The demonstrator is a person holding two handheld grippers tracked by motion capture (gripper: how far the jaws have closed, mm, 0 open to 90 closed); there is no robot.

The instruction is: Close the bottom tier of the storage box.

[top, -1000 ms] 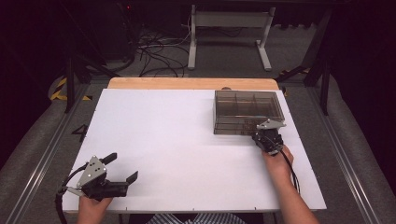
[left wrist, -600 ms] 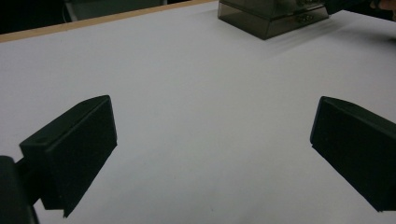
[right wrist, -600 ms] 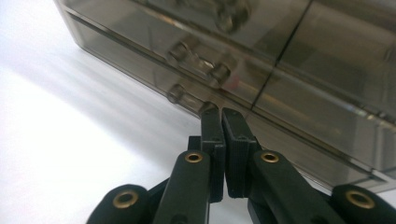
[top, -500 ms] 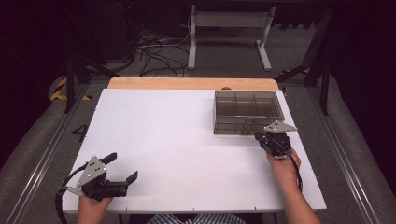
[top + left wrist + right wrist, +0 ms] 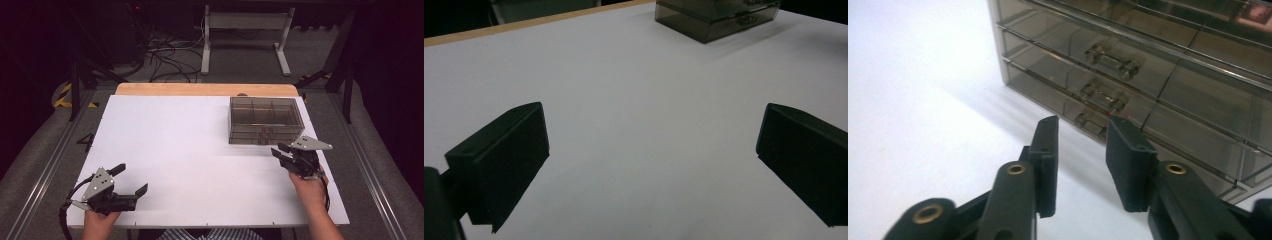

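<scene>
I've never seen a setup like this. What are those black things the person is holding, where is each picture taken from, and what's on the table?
A person sits at a white table with a hand-held grasping tool in each hand; no robot arm is involved. The high view looks down from above: the left tool is at the near left, the right tool at the right. The other two pictures come from small cameras riding on each tool, looking along its black jaws. On the table stands a smoky see-through drawer box with small handles on its front. The left tool's jaws are wide open over bare table. The right tool, just in front of the box, has just been opening its jaws, with nothing between them. Neither tool holds anything.
</scene>
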